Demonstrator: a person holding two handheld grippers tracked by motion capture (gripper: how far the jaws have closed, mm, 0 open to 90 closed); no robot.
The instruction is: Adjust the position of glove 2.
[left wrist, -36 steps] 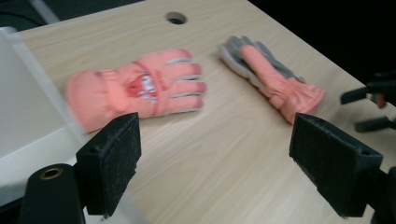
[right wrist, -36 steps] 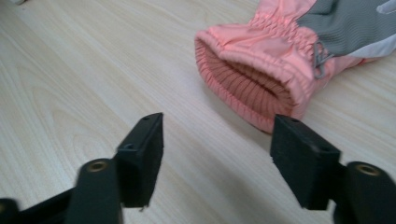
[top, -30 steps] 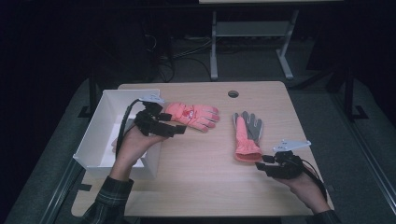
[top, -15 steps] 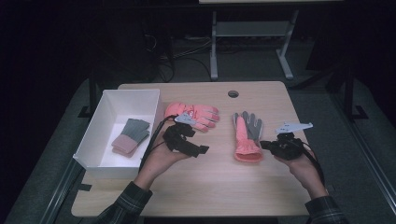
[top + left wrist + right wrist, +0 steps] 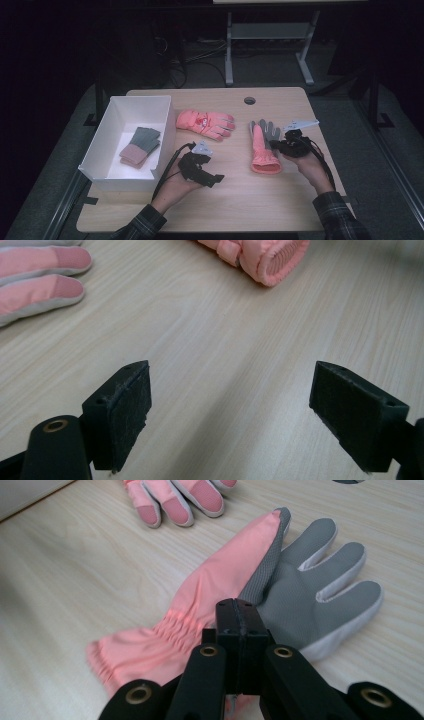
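Observation:
A pink and grey glove (image 5: 262, 144) lies flat, palm up, right of the table's middle; it is large in the right gripper view (image 5: 260, 580). My right gripper (image 5: 278, 145) rests at its right edge, jaws shut (image 5: 239, 611) over the palm, with nothing seen between them. A padded pink ski glove (image 5: 206, 123) lies further left, and its fingertips (image 5: 40, 277) show in the left gripper view. My left gripper (image 5: 212, 177) hovers open (image 5: 232, 387) over bare wood, in front of both gloves.
A white box (image 5: 98, 150) stands at the table's left edge and holds a folded grey and pink pair (image 5: 140, 146). A round cable hole (image 5: 249, 100) sits near the far edge. Bare wood (image 5: 235, 205) spreads along the front.
My left gripper left the box area and moved right and nearer, uncovering the folded pair in the box. The right gripper moved forward and left onto the pink and grey glove.

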